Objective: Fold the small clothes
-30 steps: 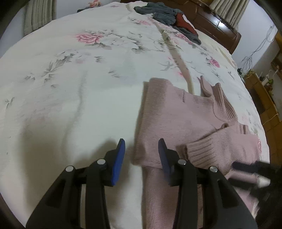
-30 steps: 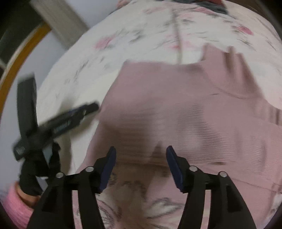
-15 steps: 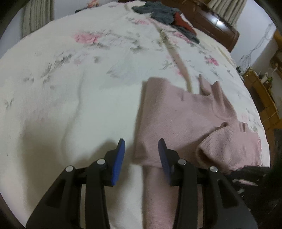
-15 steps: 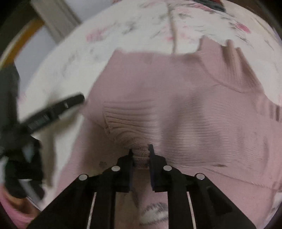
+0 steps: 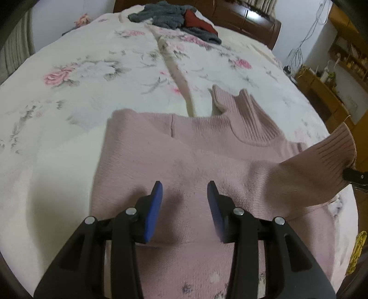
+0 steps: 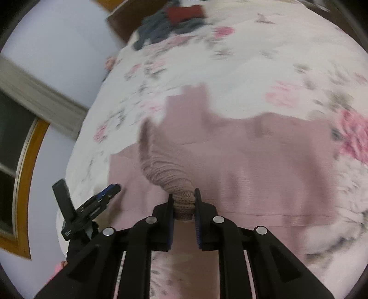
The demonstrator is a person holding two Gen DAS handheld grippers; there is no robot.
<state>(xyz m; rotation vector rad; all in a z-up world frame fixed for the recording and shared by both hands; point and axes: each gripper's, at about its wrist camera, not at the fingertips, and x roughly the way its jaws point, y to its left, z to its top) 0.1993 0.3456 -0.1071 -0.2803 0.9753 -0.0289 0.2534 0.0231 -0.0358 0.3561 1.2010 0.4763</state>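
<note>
- The pink knitted sweater (image 5: 174, 156) is spread flat on the floral bedspread (image 5: 92, 76)
- Its ribbed sleeve cuff (image 6: 184, 204) is clamped in the right gripper (image 6: 183, 207) and lifted
- The left gripper (image 5: 184, 195) is held over the sweater, jaws apart

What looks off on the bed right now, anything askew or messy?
Nothing damaged. The pink sweater lies flat, with one sleeve cuff lifted off it by the right gripper, as folding needs. A heap of grey and red clothes lies unfolded at the far end.
</note>
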